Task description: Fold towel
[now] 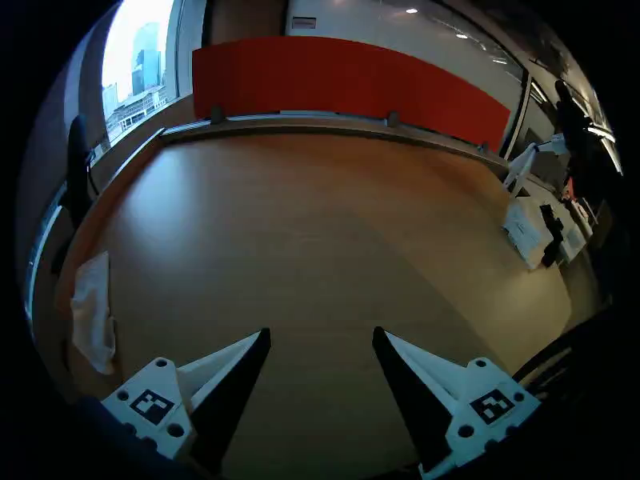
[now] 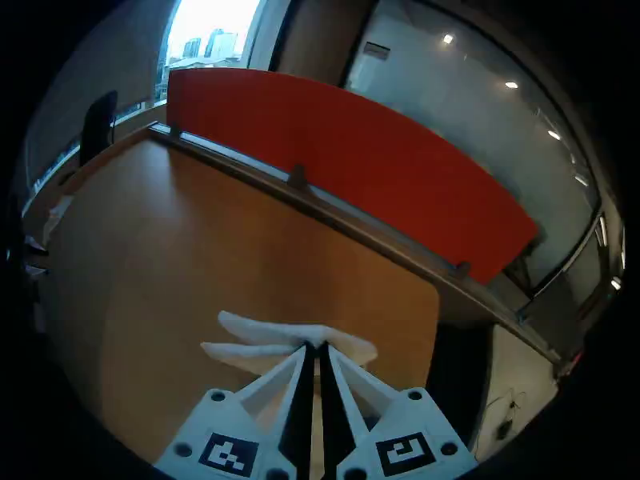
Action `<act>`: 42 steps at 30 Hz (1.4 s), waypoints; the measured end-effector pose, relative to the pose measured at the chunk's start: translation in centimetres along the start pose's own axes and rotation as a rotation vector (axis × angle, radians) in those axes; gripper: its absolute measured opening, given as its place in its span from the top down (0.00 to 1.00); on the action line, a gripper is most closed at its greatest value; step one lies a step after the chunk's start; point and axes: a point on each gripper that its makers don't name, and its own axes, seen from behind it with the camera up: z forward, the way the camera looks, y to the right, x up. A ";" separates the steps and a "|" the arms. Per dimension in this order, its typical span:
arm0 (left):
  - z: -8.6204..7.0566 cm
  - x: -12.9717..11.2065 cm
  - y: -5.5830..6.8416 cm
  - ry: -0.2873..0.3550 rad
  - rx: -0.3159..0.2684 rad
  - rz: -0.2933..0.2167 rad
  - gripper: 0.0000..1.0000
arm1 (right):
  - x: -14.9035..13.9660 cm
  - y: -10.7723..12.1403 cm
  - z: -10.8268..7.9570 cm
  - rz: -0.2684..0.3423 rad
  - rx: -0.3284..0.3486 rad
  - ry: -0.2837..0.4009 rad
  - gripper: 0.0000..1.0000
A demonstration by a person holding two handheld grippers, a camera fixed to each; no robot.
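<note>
Right gripper view: the right gripper (image 2: 314, 348), tilted down over the table (image 2: 160, 256), pinches the white towel (image 2: 272, 332) at its nearly closed fingertips; the left gripper (image 1: 320, 336) hangs wide open, empty; another white cloth (image 1: 92, 312) lies far to its left

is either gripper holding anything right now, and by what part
The right gripper is pinched shut on the white towel, gripping it at its near edge. The left gripper is open and holds nothing.

A towel (image 2: 272, 332) sits at the tips of your right hand-held gripper (image 2: 314, 352), toward the table's (image 2: 160, 264) right edge; a second towel (image 1: 92, 312) lies along its left edge.
</note>
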 end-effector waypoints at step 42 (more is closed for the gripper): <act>-0.9 -0.5 0.9 -0.006 -0.028 0.032 0.05 | -19.3 -0.8 -5.0 0.240 -0.049 -0.180 0.96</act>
